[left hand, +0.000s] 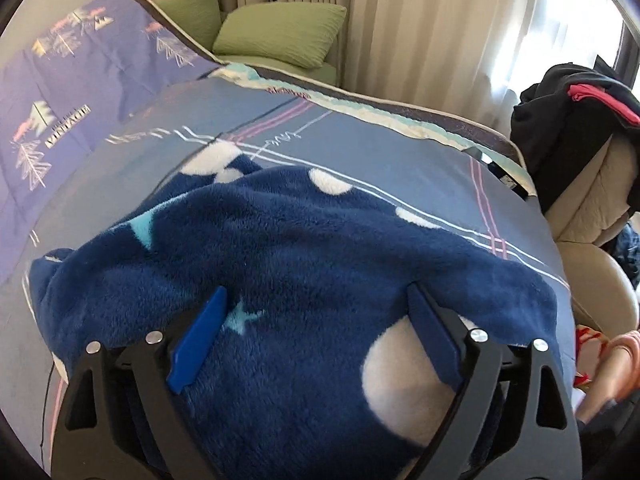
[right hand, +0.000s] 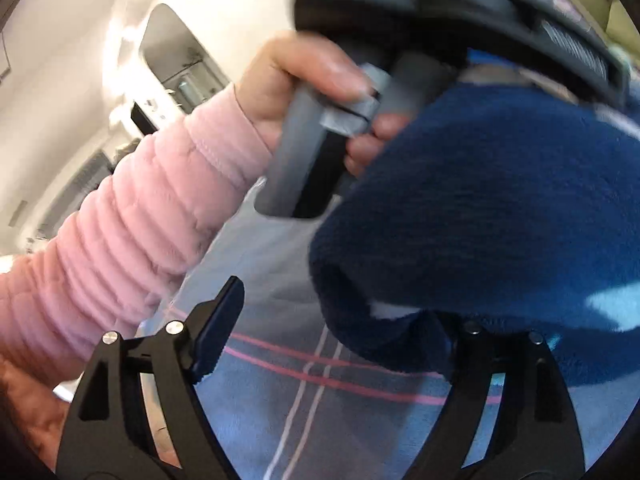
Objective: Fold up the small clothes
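Note:
A navy fleece garment (left hand: 304, 248) with white dots and a pale blue star lies bunched on the bed. My left gripper (left hand: 320, 312) hangs over its near part with the jaws wide open; the fleece lies below and between the blue fingers (left hand: 200, 332), and the pads do not press it. In the right wrist view a thick fold of the same garment (right hand: 488, 208) fills the right side. My right gripper (right hand: 332, 320) is open; its left finger (right hand: 220, 320) is over bare sheet, its right fingertip is hidden by the fleece edge.
The bed has a blue sheet (left hand: 360, 140) with pink and white lines and a purple quilt (left hand: 80, 80) at the left. Green cushions (left hand: 280, 32) and curtains lie behind. A beige chair (left hand: 592, 216) with dark clothes stands right. A pink-sleeved hand (right hand: 304, 76) holds the other gripper's grey handle.

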`<state>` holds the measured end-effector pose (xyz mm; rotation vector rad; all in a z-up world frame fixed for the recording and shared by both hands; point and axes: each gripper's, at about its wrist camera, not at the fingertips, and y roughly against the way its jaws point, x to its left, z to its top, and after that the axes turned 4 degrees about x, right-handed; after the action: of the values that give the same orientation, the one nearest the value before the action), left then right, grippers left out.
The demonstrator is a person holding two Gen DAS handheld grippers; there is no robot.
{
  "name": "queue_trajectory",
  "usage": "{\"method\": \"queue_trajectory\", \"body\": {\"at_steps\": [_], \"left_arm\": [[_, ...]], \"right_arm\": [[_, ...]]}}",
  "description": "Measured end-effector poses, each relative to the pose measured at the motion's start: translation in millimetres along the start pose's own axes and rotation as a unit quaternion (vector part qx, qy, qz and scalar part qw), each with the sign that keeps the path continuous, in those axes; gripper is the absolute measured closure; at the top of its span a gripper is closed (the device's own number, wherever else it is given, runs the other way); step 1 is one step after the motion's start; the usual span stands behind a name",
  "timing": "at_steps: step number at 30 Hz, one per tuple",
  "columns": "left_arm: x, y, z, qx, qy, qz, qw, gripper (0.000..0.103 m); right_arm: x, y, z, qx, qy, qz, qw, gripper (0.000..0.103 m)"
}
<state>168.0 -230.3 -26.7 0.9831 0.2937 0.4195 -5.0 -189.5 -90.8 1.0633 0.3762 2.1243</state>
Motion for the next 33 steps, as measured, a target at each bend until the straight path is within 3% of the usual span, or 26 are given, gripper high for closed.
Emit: {"method": "queue_trajectory", "body": {"at_steps": [5, 7, 12, 17, 19, 24, 25, 27, 28, 30, 33], "left_arm": [[-5, 1, -5, -0.017, 0.002, 0.012, 0.9998, 0.011], [-4, 2, -7, -0.021, 0.003, 0.010, 0.9997, 0.011], [-6, 5, -11, -0.026, -0.002, 0.017, 0.9995, 0.011], [-8, 7, -15, -0.034, -0.004, 0.027, 0.9991, 0.011], [-10, 7, -14, -0.034, -0.006, 0.034, 0.9988, 0.011], [-10, 7, -14, -0.037, -0.004, 0.031, 0.9988, 0.011], [-11, 7, -14, -0.038, -0.004, 0.032, 0.9987, 0.011], [-12, 9, -17, -0.042, -0.005, 0.037, 0.9984, 0.011], [-12, 10, -20, -0.044, -0.006, 0.036, 0.9984, 0.011], [-16, 10, -25, -0.050, -0.019, 0.043, 0.9976, 0.011], [-16, 13, -29, -0.062, -0.015, 0.044, 0.9970, 0.011]], "right_arm": [[-38, 35, -16, 0.010, -0.076, 0.107, 0.991, 0.025], [-48, 53, -26, -0.005, -0.102, 0.114, 0.988, 0.025], [-52, 96, -34, -0.058, -0.099, 0.034, 0.993, 0.025], [-67, 122, -24, -0.076, -0.110, -0.003, 0.991, 0.026], [-61, 143, -19, -0.107, -0.094, -0.018, 0.990, 0.027], [-56, 163, 8, -0.187, -0.071, -0.051, 0.978, 0.053], [-57, 155, 13, -0.185, -0.077, -0.069, 0.977, 0.061], [-75, 132, 15, -0.138, -0.111, -0.134, 0.975, 0.067], [-94, 110, 11, -0.092, -0.137, -0.177, 0.970, 0.081], [-112, 105, -7, -0.121, -0.139, -0.141, 0.973, 0.082], [-112, 116, -7, -0.112, -0.158, -0.134, 0.972, 0.086]]}}
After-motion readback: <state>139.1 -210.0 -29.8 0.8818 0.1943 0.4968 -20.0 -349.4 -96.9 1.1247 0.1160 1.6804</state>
